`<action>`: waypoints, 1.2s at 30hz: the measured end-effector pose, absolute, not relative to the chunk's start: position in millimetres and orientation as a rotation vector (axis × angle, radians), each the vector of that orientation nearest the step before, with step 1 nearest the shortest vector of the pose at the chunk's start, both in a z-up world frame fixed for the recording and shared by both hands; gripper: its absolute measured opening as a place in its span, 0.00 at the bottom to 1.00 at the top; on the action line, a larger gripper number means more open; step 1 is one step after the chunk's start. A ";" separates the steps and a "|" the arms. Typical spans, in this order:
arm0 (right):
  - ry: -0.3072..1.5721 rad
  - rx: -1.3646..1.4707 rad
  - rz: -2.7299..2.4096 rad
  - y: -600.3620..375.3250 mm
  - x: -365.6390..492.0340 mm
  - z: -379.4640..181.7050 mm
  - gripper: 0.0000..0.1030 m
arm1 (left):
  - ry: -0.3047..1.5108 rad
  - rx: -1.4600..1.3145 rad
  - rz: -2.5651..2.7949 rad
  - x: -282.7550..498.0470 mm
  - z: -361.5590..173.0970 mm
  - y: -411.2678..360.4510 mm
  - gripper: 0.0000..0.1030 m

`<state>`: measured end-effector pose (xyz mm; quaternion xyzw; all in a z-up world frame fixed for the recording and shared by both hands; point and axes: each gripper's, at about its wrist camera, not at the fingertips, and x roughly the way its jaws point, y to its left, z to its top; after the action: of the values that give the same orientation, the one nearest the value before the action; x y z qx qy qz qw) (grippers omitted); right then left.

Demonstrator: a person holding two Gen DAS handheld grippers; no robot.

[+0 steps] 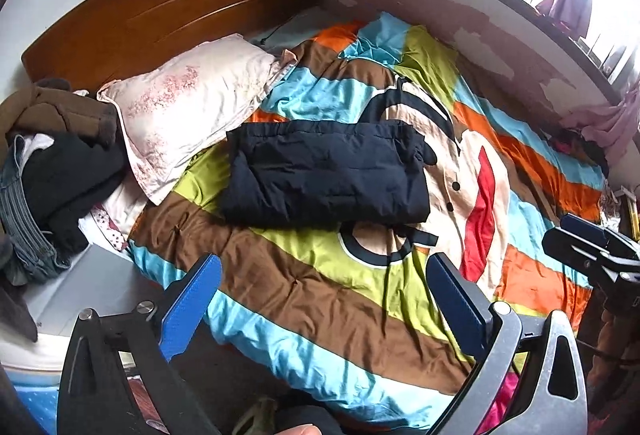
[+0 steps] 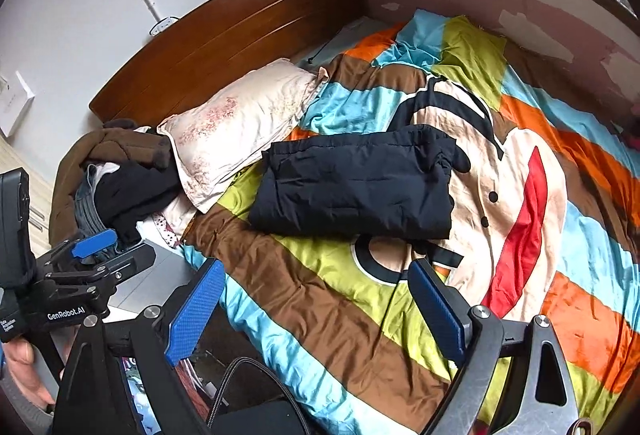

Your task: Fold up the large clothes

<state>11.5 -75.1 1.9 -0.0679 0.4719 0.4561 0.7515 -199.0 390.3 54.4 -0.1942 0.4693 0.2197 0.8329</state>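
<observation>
Parted right tongs face folded navy garment, lying crosswise.

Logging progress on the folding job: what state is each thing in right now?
Dark navy padded garment: folded, lying on the striped quilt.
Pile of brown, black and denim clothes: unfolded, heaped beside the floral pillow.
Left gripper: open, empty.
Right gripper: open, empty.

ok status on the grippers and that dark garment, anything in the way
Left gripper and right gripper open, empty, above the quilt. Dark garment folded, lying flat. Pillow beside it, nothing on top.
</observation>
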 end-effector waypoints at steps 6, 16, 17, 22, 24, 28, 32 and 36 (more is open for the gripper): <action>1.026 -0.149 1.008 -70.8 17.8 3.3 0.90 | 0.998 -0.409 0.466 -195.5 54.5 396.4 0.97; 1.021 -0.157 1.028 -63.8 19.5 4.2 0.90 | 1.000 -0.420 0.479 -194.1 51.7 389.0 0.97; 1.020 -0.157 1.028 -63.6 19.4 4.4 0.90 | 1.001 -0.420 0.476 -193.5 51.4 389.1 0.97; 1.021 -0.153 1.022 -62.9 18.3 4.2 0.90 | 1.000 -0.420 0.479 -194.4 50.0 386.5 0.97; 1.020 -0.153 1.022 -62.7 18.5 4.1 0.90 | 0.999 -0.422 0.477 -194.3 49.7 386.9 0.97; 1.019 -0.153 1.020 -62.4 18.0 4.3 0.90 | 1.002 -0.421 0.472 -193.1 50.2 389.8 0.97; 1.022 -0.150 1.020 -61.3 18.2 4.3 0.90 | 1.003 -0.423 0.474 -195.0 48.9 384.3 0.97; 1.021 -0.150 1.019 -61.2 17.0 4.9 0.90 | 1.000 -0.428 0.476 -195.9 48.1 381.9 0.97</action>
<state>17.0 -61.2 4.9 -0.0685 0.4667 0.4661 0.7485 -195.9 381.9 48.1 -0.2014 0.4712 0.2243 0.8289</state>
